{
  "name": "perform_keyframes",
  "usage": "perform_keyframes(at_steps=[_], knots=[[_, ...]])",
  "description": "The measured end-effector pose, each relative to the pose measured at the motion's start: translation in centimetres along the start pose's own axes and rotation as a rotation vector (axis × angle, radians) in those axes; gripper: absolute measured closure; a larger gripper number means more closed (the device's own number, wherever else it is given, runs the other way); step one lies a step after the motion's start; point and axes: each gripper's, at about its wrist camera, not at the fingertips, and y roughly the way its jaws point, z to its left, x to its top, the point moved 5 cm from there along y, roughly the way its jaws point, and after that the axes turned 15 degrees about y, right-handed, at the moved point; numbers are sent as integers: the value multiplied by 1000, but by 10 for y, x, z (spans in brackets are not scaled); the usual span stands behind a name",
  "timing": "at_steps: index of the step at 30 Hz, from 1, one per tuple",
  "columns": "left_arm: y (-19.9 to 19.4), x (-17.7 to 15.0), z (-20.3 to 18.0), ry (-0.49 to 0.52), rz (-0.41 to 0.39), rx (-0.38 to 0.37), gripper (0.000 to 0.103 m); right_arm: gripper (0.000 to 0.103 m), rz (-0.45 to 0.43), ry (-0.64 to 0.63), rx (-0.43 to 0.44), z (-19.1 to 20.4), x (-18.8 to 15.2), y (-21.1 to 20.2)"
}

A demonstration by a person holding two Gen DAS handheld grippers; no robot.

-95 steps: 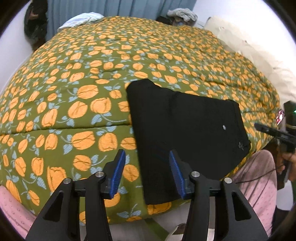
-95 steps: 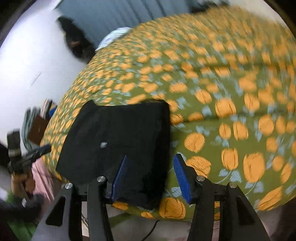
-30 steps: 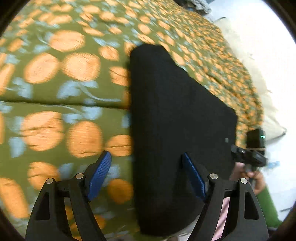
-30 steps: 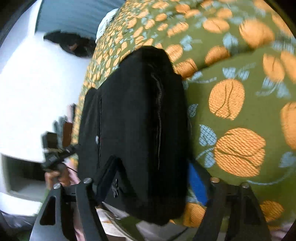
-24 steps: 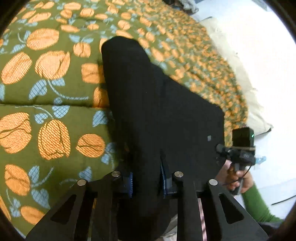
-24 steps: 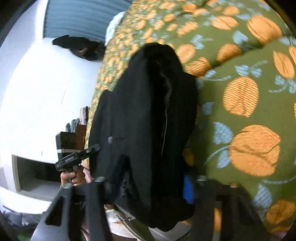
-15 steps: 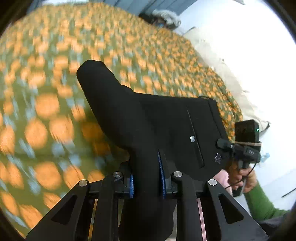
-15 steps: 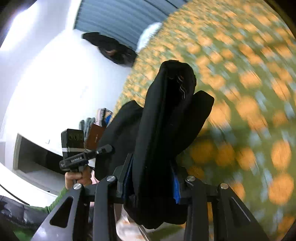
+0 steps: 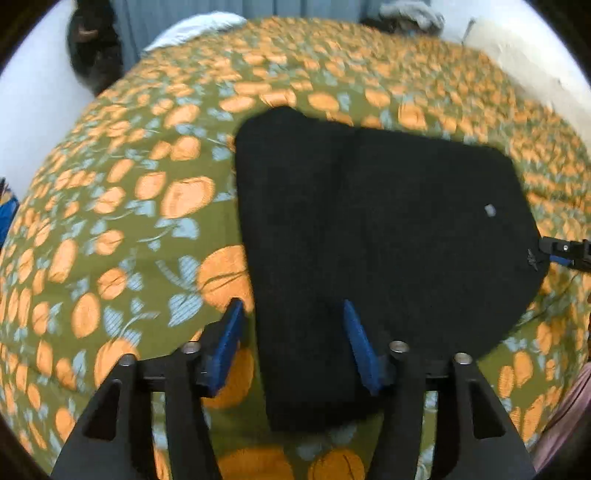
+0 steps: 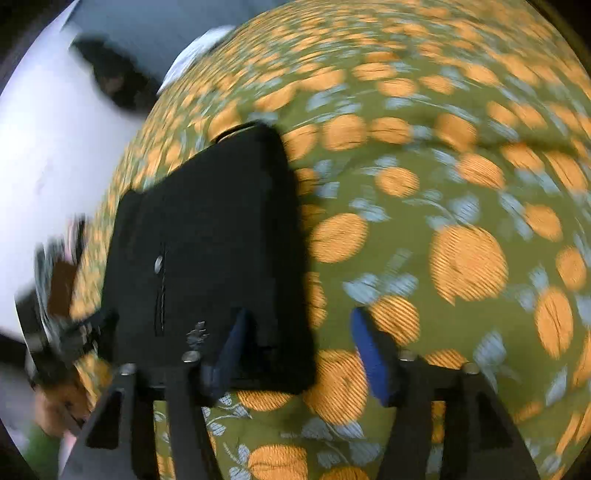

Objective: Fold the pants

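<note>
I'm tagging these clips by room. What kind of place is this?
Most likely a bedroom. The black pants lie on a bed under a green quilt with orange flowers, with a white pillow and a blue curtain at the far end.

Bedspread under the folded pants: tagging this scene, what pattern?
Olive-green bedspread printed with orange fruit and pale blue leaves; clearest in left wrist view.

bedspread (image 9: 110, 206): green, orange flowers | white pillow (image 9: 199, 29) | grey cloth (image 9: 410, 14)

The pants (image 9: 376, 229) are matt black cloth with a small metal button (image 9: 489, 209); the bedspread (image 9: 122, 206) is printed woven cloth.
</note>
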Motion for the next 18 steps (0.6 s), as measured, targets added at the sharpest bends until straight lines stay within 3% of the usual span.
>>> perform_keyframes(at_steps=[2,3,4,5,6,8,12,15,18], knots=[[-19,-4,-6,15,-24,20,32,39,-67,-73,-22,8,-9,-27],[-33,-10,-11,40,-47,46,24,35,-96,-133,-54,15,-17,-41],[-44,-15,-18,59,-61,81,17,22,-118,-174,-75,21,-26,-52],[-55,-17,-23,77,-72,126,4,10,-135,-201,-89,25,-35,-61],[-68,-25,-33,108,-87,193,3,6,-150,-221,-100,27,-45,-69],[-86,-36,-43,143,-85,255,3,2,-168,-258,-124,36,-64,-79],[-122,-60,-59,110,-82,379,3,0,-232,-308,-189,38,-110,-104],[-139,-74,-62,51,-92,361,3,0,-271,-321,-228,47,-141,-120],[-141,-82,-70,45,-16,216,3,0,-286,-335,-275,56,-166,-124]])
